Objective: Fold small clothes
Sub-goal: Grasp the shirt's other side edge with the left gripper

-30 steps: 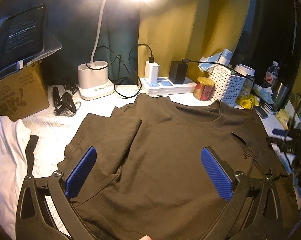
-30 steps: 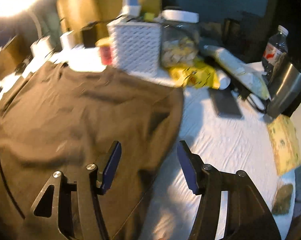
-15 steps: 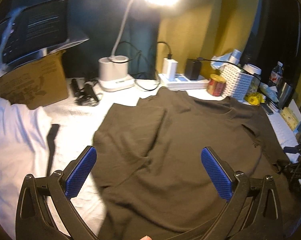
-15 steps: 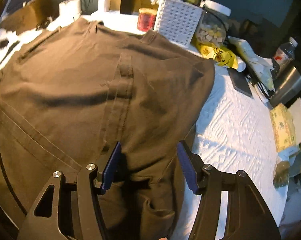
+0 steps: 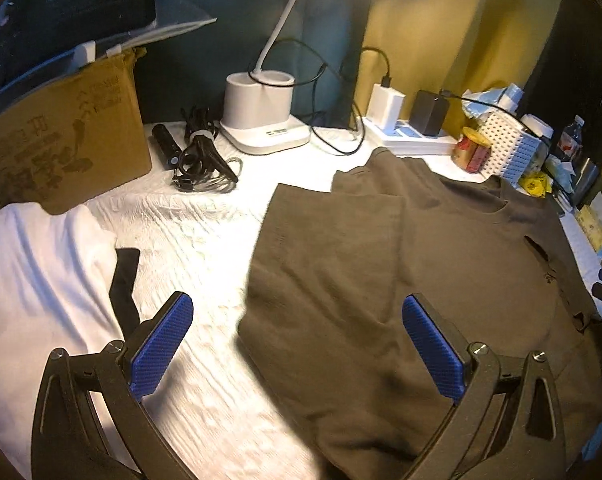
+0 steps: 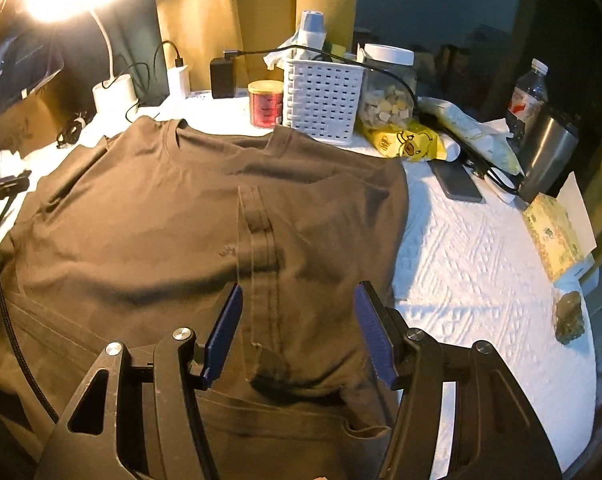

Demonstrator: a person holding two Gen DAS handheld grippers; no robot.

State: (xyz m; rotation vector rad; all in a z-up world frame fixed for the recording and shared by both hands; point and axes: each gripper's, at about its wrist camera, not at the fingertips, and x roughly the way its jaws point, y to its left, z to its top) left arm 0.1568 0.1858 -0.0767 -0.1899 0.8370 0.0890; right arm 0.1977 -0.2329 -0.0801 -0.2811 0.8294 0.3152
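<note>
Your left tongs (image 5: 297,354) and right tongs (image 6: 299,332) both gape empty above the brown T-shirt (image 6: 173,224), whose sleeves lie folded inward, narrowing it for folding.

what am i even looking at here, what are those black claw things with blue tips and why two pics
Those are two hand-held grippers, one in each of a person's hands, each carrying a fisheye camera that looks along its fingers. One picture is from the left gripper, the other from the right gripper. Both are open and hold nothing. Under them a brown t-shirt lies on a white cloth-covered table, both sleeves folded inward. Behind it stand a lamp base, a white basket and a red jar.
</note>
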